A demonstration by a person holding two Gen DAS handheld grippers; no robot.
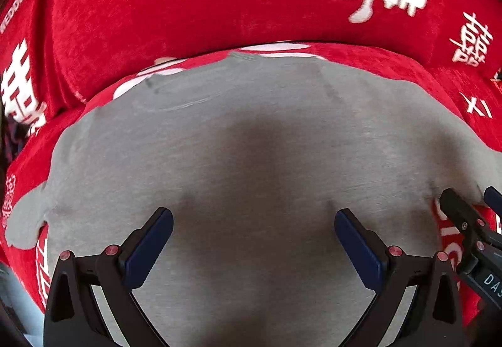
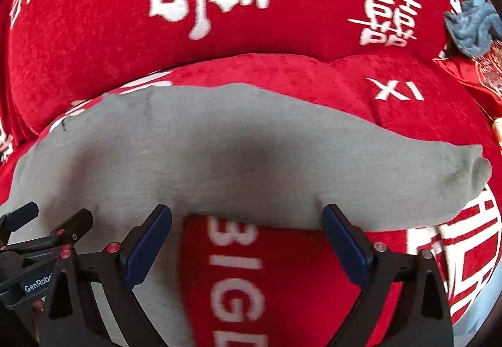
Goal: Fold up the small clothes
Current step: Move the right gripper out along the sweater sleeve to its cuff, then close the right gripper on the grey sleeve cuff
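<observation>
A big red cover (image 1: 219,2) with white writing lies over a soft seat and its back cushion. It fills most of both views.

On the seat lies a gray cloth (image 1: 251,143), a small piece of clothing spread out almost flat. It is long from side to side, running left to right across both views. One end is a little rounded flap far out on the right side (it looks a bit like a short sleeve, but I cannot be sure). The near edge of the gray cloth (image 2: 251,143) runs across just in front of the right claw's tips.

Up in the far right corner sits a small blue rag (image 2: 470,30), well away from the gray cloth.

The left claw (image 1: 254,240) is wide open and holds nothing. It hangs right over the middle of the cloth, with gray under both tips.

The right claw (image 2: 248,237) is also wide open and holds nothing. It sits at the near edge, with red cover showing between its arms.

The two claws are side by side, close together. I think the right claw is better placed to pinch the near edge, and the fold would likely go across the long way.
</observation>
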